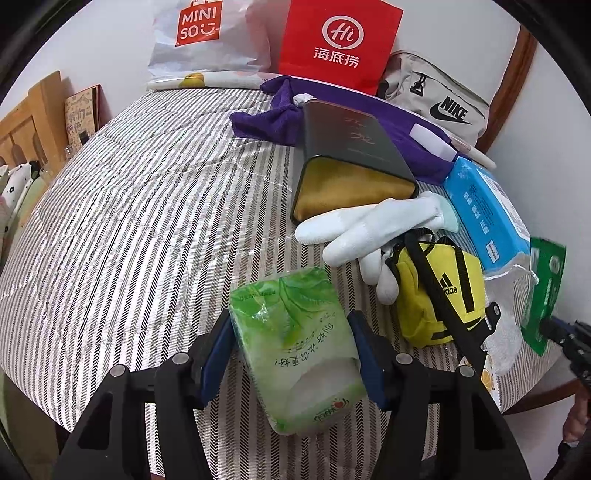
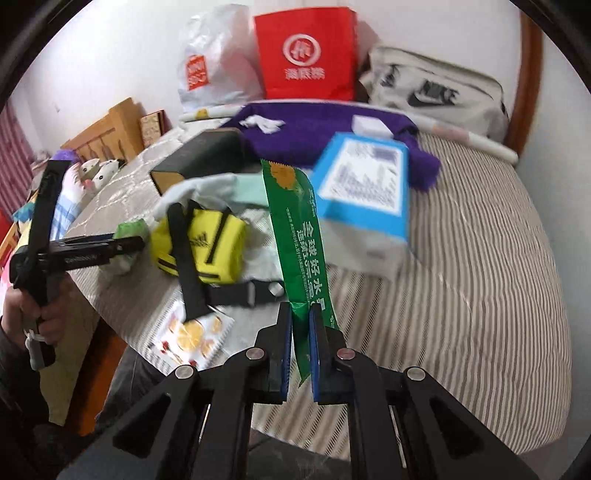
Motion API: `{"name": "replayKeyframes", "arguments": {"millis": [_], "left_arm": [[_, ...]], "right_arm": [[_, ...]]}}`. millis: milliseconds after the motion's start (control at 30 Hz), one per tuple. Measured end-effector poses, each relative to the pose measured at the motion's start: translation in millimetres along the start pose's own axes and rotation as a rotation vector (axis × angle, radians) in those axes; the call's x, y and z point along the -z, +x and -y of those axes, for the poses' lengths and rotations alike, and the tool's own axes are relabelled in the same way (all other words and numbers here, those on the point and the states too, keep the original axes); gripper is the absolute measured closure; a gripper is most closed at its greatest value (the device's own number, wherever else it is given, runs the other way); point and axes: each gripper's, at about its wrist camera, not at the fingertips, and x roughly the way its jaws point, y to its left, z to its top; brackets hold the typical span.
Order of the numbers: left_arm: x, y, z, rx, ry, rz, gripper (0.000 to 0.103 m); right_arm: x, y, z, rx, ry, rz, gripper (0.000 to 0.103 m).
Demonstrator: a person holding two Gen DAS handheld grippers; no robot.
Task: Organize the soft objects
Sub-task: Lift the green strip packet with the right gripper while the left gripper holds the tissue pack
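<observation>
On the striped bed, the left gripper squeezes a green tissue pack between its blue pads, fingers spread wide around it. The right gripper pinches a thin green packet — fingers almost together. Beside the pack lie a white glove and a yellow Adidas pouch. Behind stand a red "Hi" bag, a Miniso bag and a Nike bag.

Between my left gripper's fingers, the tissue pack wears glossy, crinkled green plastic film. My right gripper pinches a shiny green foil wrapper. Beneath both, the bedcover is matt, woven striped cloth; ahead, the gloves look soft, matt knit.
</observation>
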Motion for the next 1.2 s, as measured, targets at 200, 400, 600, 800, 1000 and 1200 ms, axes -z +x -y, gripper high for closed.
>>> {"name": "replayKeyframes", "arguments": {"millis": [200, 400, 600, 800, 1000, 1200], "left_arm": [[-0.3, -0.3, -0.9, 0.001, 0.001, 0.002, 0.044], [-2.4, -2.4, -2.3, -0.007, -0.002, 0.004, 0.046], [-7.6, -12.7, -4.0, -0.014, -0.005, 0.029, 0.046], [-13.3, -22.8, -5.1, 0.003, -0.012, 0.041, 0.047], [-24.8, -36.4, -1.0, 0.0, 0.012, 0.067, 0.047], [-40.9, -47.5, 0.5, -0.003, 0.029, 0.089, 0.047]], "right_arm": [[5.7, 9.1, 8.6, 0.001, 0.022, -0.009, 0.094], [3.8, 4.8, 8.4, -0.018, 0.033, 0.012, 0.094], [2.1, -12.4, 4.7, -0.038, 0.006, 0.072, 0.094], [-3.3, -17.1, 4.8, -0.052, 0.002, 0.089, 0.094], [-15.4, -22.9, 5.7, -0.062, -0.008, 0.111, 0.094], [-32.5, -34.2, 3.4, -0.088, -0.03, 0.147, 0.094]]}}
